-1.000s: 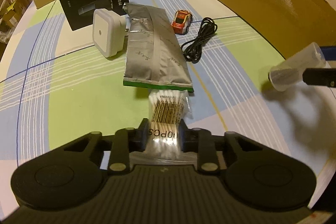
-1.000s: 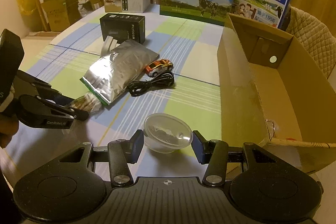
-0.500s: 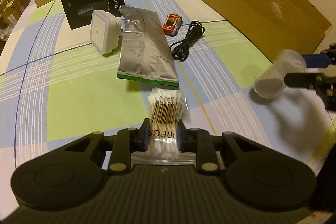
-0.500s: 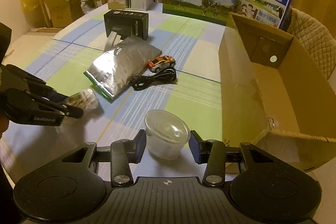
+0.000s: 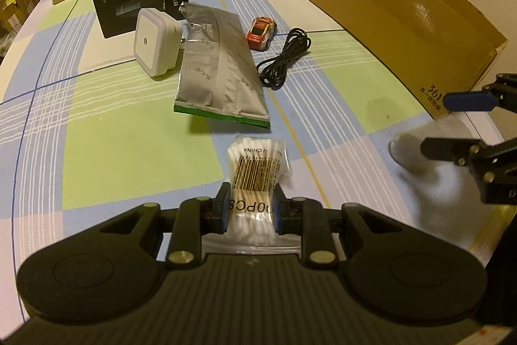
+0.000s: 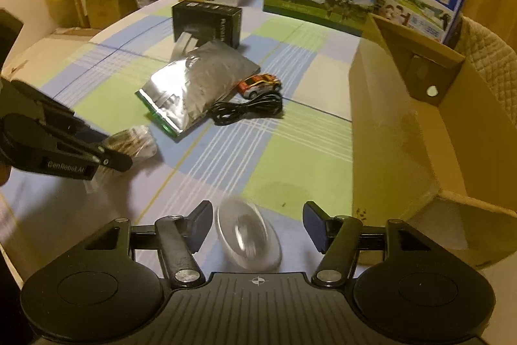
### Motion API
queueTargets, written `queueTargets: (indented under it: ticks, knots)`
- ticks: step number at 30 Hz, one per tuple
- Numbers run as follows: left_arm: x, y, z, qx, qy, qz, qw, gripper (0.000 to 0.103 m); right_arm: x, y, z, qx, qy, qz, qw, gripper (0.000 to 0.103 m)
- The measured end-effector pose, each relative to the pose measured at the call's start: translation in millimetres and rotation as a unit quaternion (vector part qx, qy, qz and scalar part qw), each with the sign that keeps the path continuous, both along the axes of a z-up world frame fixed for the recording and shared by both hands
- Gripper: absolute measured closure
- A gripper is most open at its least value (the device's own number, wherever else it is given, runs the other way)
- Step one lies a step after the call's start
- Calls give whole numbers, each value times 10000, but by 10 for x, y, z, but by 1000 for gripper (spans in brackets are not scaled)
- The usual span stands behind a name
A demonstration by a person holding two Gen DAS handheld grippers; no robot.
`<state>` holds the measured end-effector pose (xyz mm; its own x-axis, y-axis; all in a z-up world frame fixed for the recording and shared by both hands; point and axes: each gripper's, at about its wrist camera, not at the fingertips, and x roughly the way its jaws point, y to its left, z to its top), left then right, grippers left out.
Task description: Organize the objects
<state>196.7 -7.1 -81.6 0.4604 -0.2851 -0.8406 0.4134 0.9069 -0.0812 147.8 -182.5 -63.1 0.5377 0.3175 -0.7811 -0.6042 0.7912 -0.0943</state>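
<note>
Counter (image 5: 129,125) wears pale green, blue and white checks with fine stripes. Beside the silver pouch (image 5: 216,67), green along its edge, sit an orange-and-white toy car (image 5: 261,28), a black cable (image 5: 284,60) and a white plug (image 5: 155,42). Behind it: black box (image 5: 139,0). Brown carton (image 5: 400,18) further off.

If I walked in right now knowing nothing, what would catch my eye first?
Probably the blurred clear plastic cup lying loose between the fingers of the right tool, whose jaws have just been opening. Next, the bag of cotton swabs pinched in the left tool. To the right stands a big open cardboard box.
</note>
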Motion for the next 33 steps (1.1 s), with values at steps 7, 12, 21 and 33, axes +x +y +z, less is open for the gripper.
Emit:
queueTargets:
  ticks: [7,12,21,33]
  knots:
    - [22,30,-22,-10,14,46,10000,83,-37,60,-119,-309,-28,204,9993,44]
    - [18,15,-29,-47,28,34,10000,83,-91,44,-133,-378,6,187,9991,71]
    - [-43,-18,128,-141,-37,-19,9999,83,-108,-52,133,174,49,-48,9998,73]
    - [-275,-91,344,-216,-126,-163,9996,83,-156,-139,315,570,289,-344,9974,73]
